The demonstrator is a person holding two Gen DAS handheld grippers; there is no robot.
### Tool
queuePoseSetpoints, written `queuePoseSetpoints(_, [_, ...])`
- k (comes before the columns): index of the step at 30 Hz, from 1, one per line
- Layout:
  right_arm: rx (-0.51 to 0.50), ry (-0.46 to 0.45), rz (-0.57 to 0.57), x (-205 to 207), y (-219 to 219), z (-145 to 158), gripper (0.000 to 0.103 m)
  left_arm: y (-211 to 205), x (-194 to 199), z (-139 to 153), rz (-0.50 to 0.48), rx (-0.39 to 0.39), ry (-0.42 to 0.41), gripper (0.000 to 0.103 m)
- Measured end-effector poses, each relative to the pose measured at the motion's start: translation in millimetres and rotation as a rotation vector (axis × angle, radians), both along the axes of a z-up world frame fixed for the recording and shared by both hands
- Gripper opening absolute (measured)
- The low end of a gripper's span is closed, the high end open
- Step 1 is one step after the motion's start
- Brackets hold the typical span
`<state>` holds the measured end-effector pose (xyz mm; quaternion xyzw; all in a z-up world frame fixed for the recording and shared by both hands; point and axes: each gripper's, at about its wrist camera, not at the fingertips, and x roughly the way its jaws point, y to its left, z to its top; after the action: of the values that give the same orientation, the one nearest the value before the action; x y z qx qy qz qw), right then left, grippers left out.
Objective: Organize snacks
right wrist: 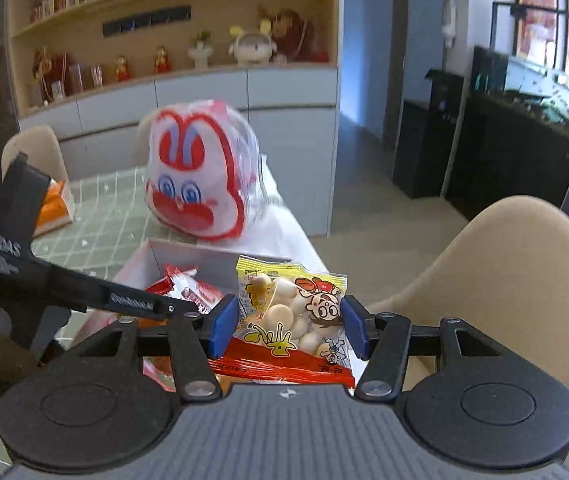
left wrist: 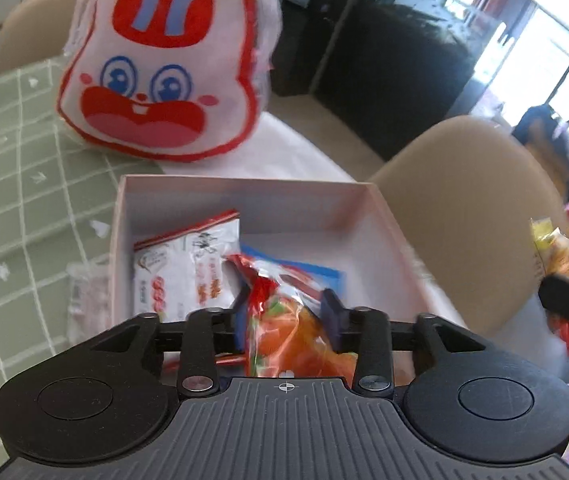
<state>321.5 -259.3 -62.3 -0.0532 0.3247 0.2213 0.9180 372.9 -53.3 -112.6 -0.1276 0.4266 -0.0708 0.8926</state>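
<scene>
In the left wrist view, my left gripper (left wrist: 286, 306) hangs over an open pale pink box (left wrist: 244, 186). An orange and red snack packet (left wrist: 284, 328) sits loosely between its blue pads, and the jaws stand open. A white and red packet (left wrist: 180, 272) and a blue packet (left wrist: 308, 270) lie inside the box. My right gripper (right wrist: 289, 322) is shut on a yellow packet of round white snacks with a cartoon figure (right wrist: 292, 316), just right of the box (right wrist: 188, 252). The same yellow packet (left wrist: 552, 248) shows at the right edge of the left wrist view.
A big rabbit-face bag (left wrist: 160, 64) stands behind the box on the green checked tablecloth (left wrist: 12, 184). A clear-wrapped packet (left wrist: 84, 292) lies left of the box. A beige chair (left wrist: 464, 216) stands right of the table. An orange packet (right wrist: 54, 204) lies far left.
</scene>
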Motion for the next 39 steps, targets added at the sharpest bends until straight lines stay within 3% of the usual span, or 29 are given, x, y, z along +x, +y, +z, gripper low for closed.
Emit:
queuePoseSetpoints(4, [-0.015, 0.031, 0.047, 15, 21, -16, 0.056, 29, -13, 11, 0.053, -0.135, -0.061, 0.04])
queuePoseSetpoints(7, [-0.023, 0.062, 0.089, 30, 47, -27, 0.056, 50, -28, 27, 0.101, -0.162, -0.101, 0.04])
queuePoseSetpoints(11, [-0.024, 0.128, 0.128, 52, 83, -48, 0.056, 78, -52, 37, 0.168, -0.133, -0.133, 0.04])
queuePoseSetpoints(15, [-0.027, 0.197, 0.107, 64, 111, -76, 0.059, 109, -74, 31, 0.278, -0.091, -0.099, 0.04])
queuePoseSetpoints(24, [0.021, 0.272, 0.072, 70, 111, -76, 0.066, 172, -114, 6, 0.39, -0.022, -0.014, 0.04])
queuePoseSetpoints(32, [-0.034, 0.072, -0.037, 14, 122, -31, 0.067, 216, -139, 2, 0.381, -0.013, -0.029, 0.04])
queuePoseSetpoints(39, [-0.071, 0.076, 0.045, -50, 181, -30, 0.067, 273, -157, -1, 0.444, -0.013, -0.052, 0.04])
